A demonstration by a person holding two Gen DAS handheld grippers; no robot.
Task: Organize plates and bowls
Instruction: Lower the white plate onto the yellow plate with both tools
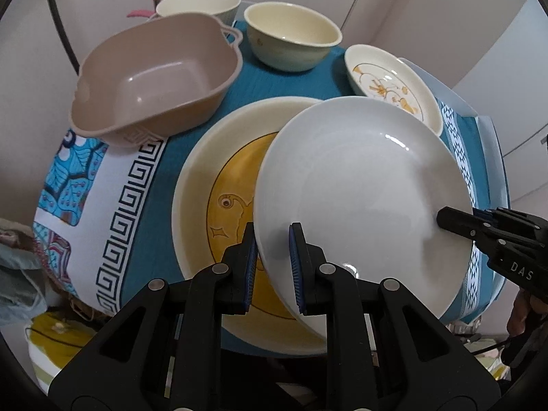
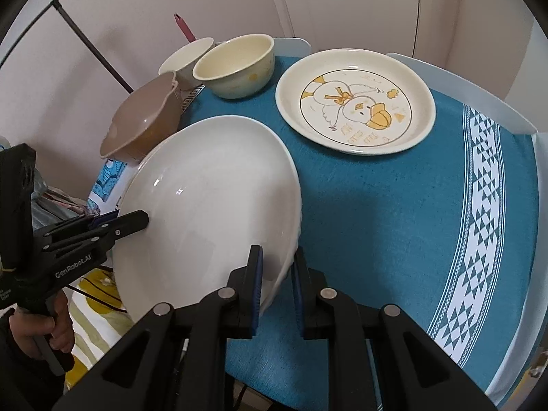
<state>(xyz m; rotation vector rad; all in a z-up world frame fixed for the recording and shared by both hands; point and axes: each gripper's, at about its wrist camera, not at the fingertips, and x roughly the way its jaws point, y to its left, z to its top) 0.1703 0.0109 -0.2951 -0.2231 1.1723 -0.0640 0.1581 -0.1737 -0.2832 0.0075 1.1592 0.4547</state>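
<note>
1. "GenRobot.AI", white lettering on the black body of the left gripper (image 2: 145, 221), right wrist view.
2. "DAS", partial pale lettering on the black body of the right gripper (image 1: 441, 217), left wrist view.

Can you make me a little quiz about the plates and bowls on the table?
1. True or false: both tongs grip the white plate.
2. What animal is drawn on the cream plate at the back?
3. How many round cream bowls stand beside the pink basin: A one, B two, C four?

Key: 1 true: left tongs and right tongs both pinch its rim. 2 a duck. 3 B.
</note>
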